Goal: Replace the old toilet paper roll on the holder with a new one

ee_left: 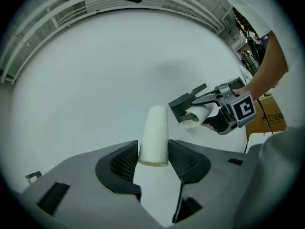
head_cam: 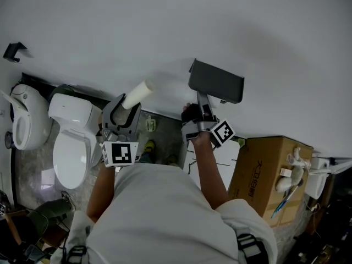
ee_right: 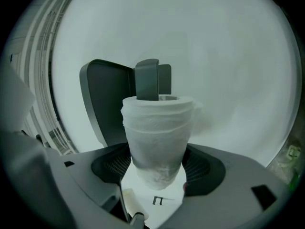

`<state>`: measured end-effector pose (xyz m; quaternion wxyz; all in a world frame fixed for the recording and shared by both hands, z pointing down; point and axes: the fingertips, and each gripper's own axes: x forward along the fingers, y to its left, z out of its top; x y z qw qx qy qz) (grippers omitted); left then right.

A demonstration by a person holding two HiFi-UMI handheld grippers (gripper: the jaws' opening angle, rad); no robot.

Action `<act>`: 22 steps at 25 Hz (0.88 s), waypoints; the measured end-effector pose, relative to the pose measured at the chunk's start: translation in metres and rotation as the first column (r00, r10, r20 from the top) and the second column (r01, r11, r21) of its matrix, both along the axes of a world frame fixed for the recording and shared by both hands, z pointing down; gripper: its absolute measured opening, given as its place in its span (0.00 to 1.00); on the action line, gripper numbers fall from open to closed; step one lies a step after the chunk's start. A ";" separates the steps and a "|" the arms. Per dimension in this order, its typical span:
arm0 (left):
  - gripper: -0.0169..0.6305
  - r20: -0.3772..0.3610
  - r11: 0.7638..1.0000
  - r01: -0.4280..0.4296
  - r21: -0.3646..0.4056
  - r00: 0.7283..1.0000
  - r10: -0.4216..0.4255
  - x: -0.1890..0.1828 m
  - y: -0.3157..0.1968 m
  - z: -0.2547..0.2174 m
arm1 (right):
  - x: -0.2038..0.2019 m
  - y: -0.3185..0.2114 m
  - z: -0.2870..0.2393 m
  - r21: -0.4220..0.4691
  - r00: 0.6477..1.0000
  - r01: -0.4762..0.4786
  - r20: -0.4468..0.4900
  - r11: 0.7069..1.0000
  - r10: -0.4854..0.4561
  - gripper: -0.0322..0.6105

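My left gripper (ee_left: 153, 159) is shut on the old roll's bare cardboard tube (ee_left: 155, 135), which sticks out ahead of the jaws toward the white wall; in the head view the tube (head_cam: 137, 94) points up and to the right. My right gripper (ee_right: 157, 163) is shut on the new toilet paper roll (ee_right: 157, 128), its pads against the soft sides. The roll's far end sits over the grey arm (ee_right: 147, 78) of the dark holder (ee_right: 107, 101), whose lid is raised. From the left gripper view the new roll (ee_left: 199, 113) sits under the holder's lid (ee_left: 188, 99).
A white toilet (head_cam: 69, 147) stands at the left, with another white fixture (head_cam: 25, 120) beyond it. A cardboard box (head_cam: 269, 172) with small items on top stands at the right. The white wall (head_cam: 165, 26) fills the space ahead.
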<state>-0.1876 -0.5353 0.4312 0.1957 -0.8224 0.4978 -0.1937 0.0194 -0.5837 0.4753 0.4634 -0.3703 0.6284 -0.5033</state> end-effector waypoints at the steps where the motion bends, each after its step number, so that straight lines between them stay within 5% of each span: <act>1: 0.37 -0.008 1.000 -0.005 -0.004 1.000 0.005 0.000 0.000 0.001 | -0.002 0.002 0.000 0.005 1.000 0.002 -0.007 1.000 -0.002 0.55; 8: 0.37 -0.028 0.998 -0.067 -0.019 0.997 0.066 0.022 0.000 0.005 | 0.004 0.023 0.000 0.018 1.000 -0.009 -0.020 1.000 0.009 0.58; 14: 0.37 -0.038 0.992 -0.129 -0.020 0.991 0.128 0.045 -0.003 0.004 | 0.014 0.051 0.006 0.010 0.990 -0.028 -0.138 1.000 0.030 0.58; 19: 0.37 -0.046 0.982 -0.188 -0.007 0.981 0.187 0.064 -0.008 0.000 | 0.039 0.075 0.019 -0.031 0.935 -0.083 -0.348 0.996 0.067 0.58; 22: 0.37 -0.040 0.974 -0.229 0.004 0.973 0.229 0.080 -0.012 -0.004 | 0.064 0.087 0.022 -0.028 0.865 -0.144 -0.489 0.989 0.112 0.53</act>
